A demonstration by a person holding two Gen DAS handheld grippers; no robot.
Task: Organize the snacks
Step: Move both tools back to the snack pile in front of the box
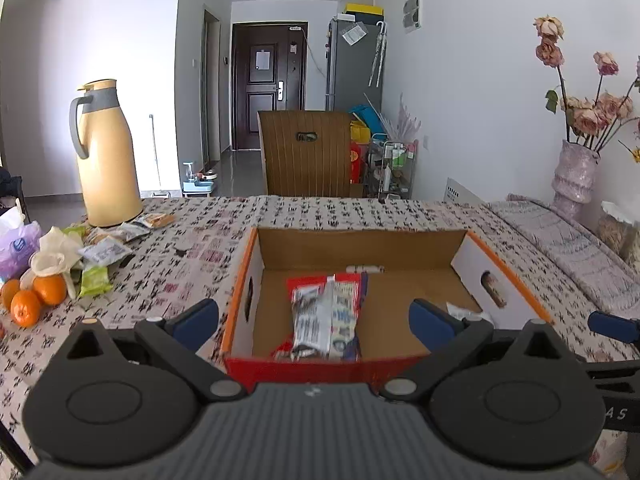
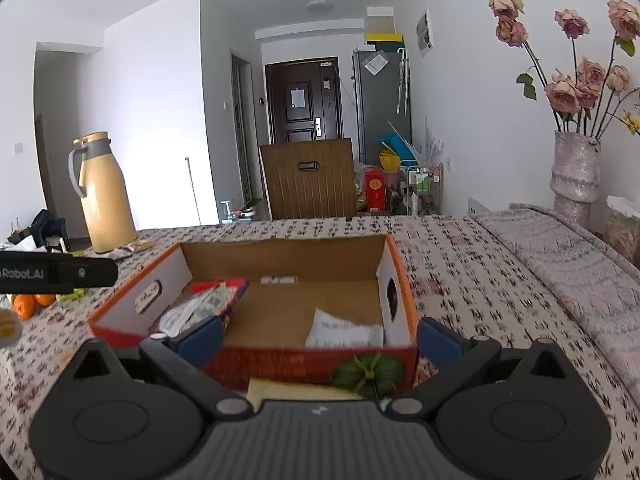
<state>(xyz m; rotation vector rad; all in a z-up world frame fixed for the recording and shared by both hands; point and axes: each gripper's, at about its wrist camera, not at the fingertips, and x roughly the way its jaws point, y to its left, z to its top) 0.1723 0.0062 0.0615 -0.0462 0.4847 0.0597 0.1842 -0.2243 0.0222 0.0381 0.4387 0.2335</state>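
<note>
While your box [image 1: 440,248] sits open on the worktop [image 1: 320,212], snack packets [image 1: 326,316] lie in a loose stack on its cardboard floor, toward the left side. One white packet [image 2: 344,334] lies apart from them in the near right corner, against the front wall. A small white item [image 1: 365,269] rests by the back wall; too small to tell what it is.

Your left claw [image 1: 314,326] hangs just in front of the box's near wall, fingers spread wide, nothing between them. Your right claw [image 2: 320,338] is likewise spread and empty, at the near wall further right.

More loose packets [image 1: 108,250] are scattered on the worktop to the left of the box, well apart from it, with oranges [image 1: 34,298] and a crumpled bag [image 1: 18,246] beside them. A yellow jug [image 1: 105,156] stands behind that pile. On the right, a vase [image 1: 576,178] with dried roses stands near the wall. A wooden chair back [image 1: 308,152] shows beyond the far edge.
</note>
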